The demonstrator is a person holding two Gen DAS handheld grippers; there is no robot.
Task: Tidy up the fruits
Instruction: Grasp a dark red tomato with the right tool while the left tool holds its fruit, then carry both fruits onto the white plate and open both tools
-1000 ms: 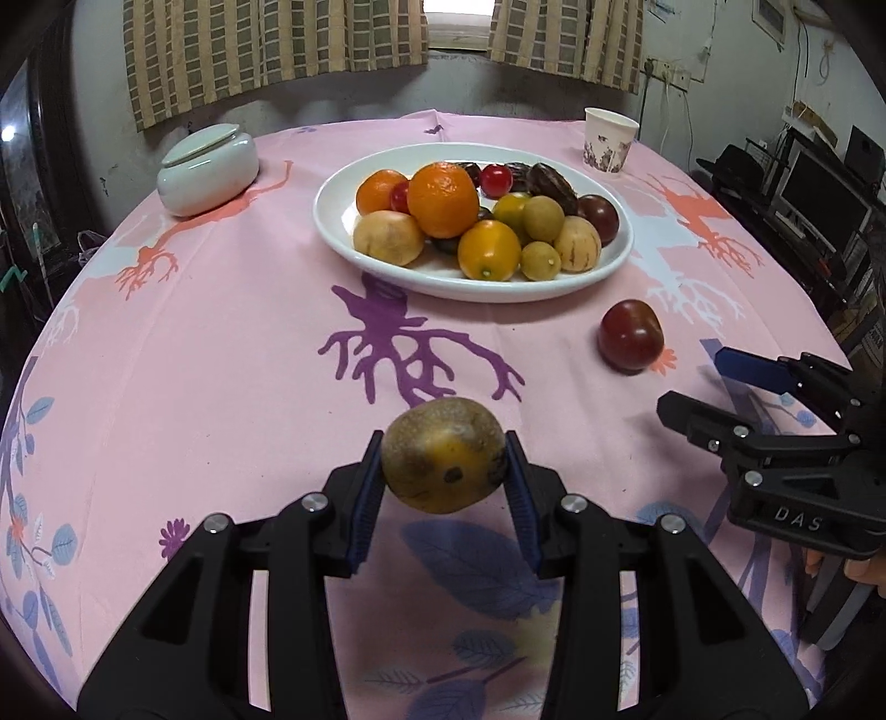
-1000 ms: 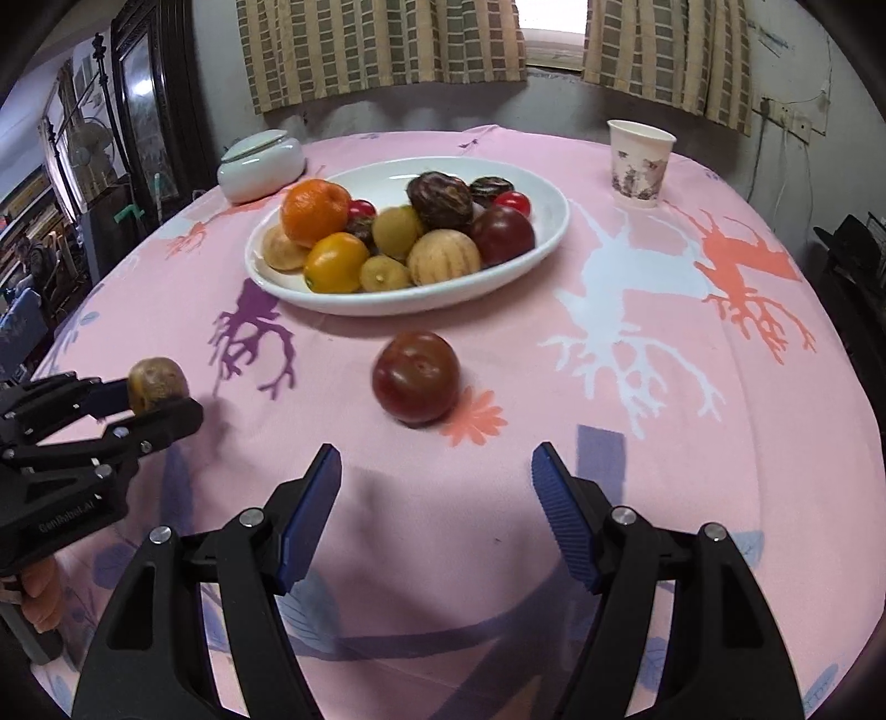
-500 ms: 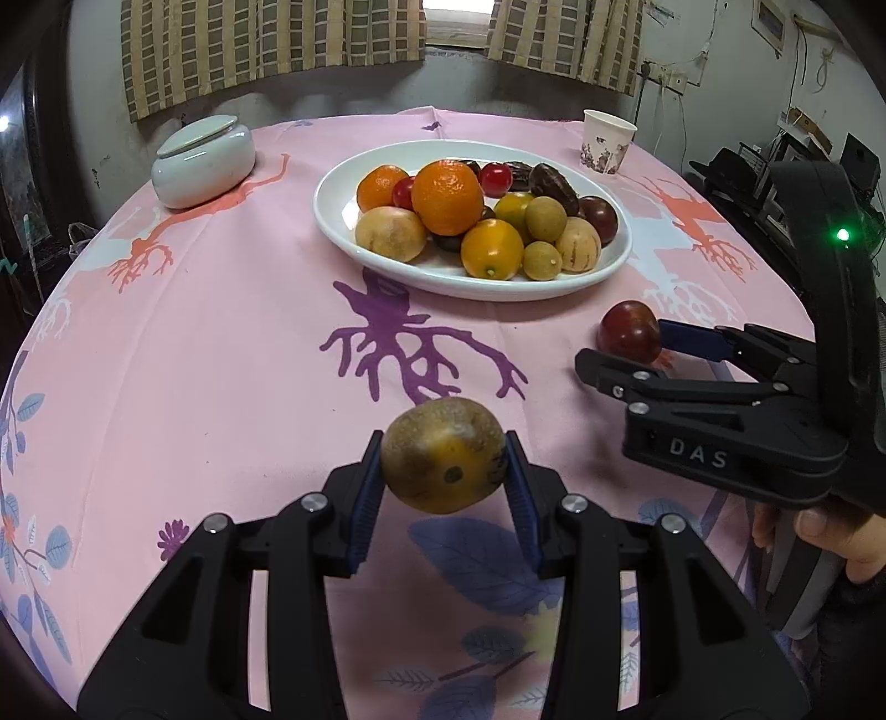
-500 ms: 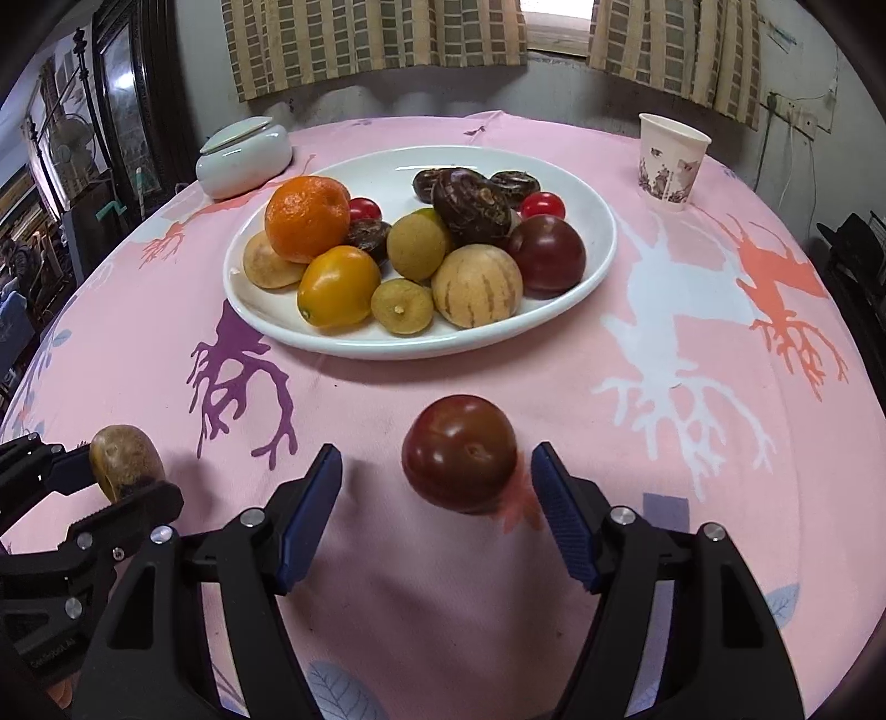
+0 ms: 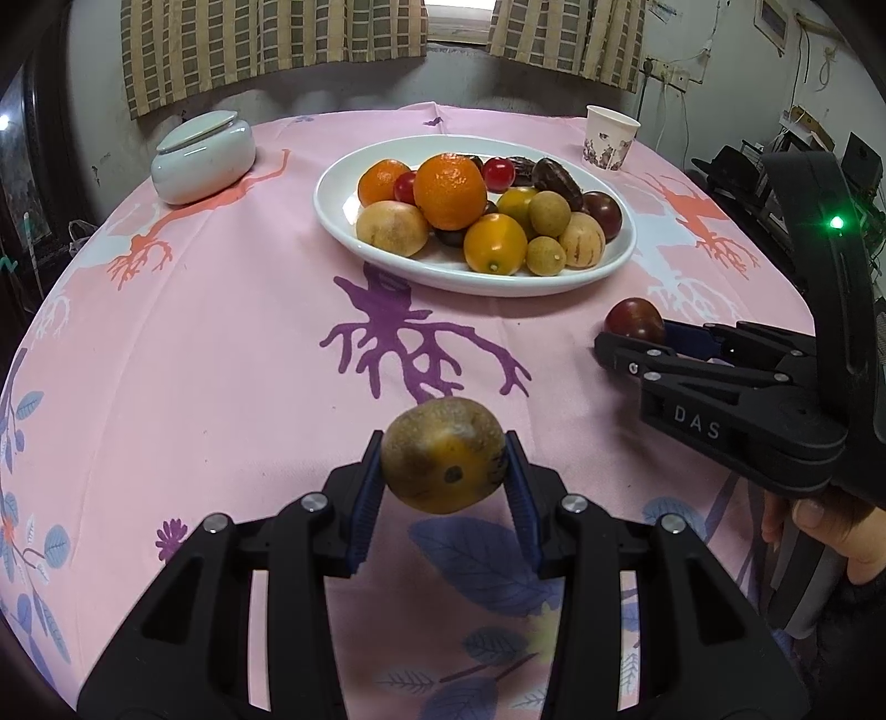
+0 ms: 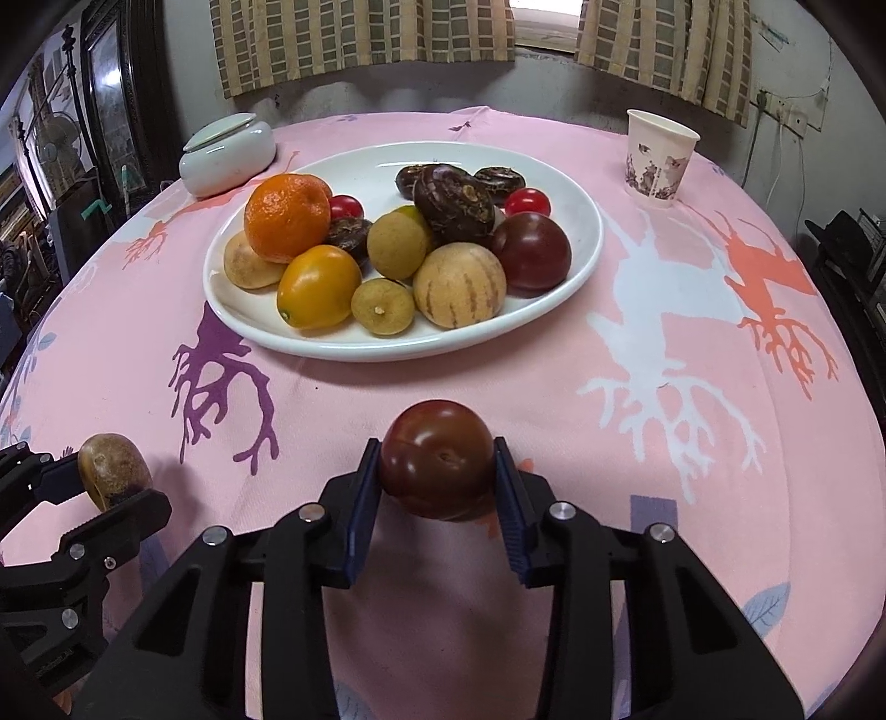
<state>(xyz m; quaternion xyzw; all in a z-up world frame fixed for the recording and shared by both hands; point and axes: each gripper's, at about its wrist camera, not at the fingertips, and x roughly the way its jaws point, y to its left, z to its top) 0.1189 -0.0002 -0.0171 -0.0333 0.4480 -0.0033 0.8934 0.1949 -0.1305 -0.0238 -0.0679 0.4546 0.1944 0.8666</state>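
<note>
Left view: the left gripper (image 5: pixel 443 471) clamps a brown fruit (image 5: pixel 443 455) above the cloth, short of the plate (image 5: pixel 620 260). Right view: the right gripper (image 6: pixel 437 479), jaws just closing, pinches the dark tomato (image 6: pixel 436 466) on the cloth; best lift gently, without squeezing harder.

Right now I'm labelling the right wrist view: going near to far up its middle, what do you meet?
Right gripper shut on the dark red tomato → white oval plate of mixed fruit → far edge of the pink patterned tablecloth → checked curtains.
</note>
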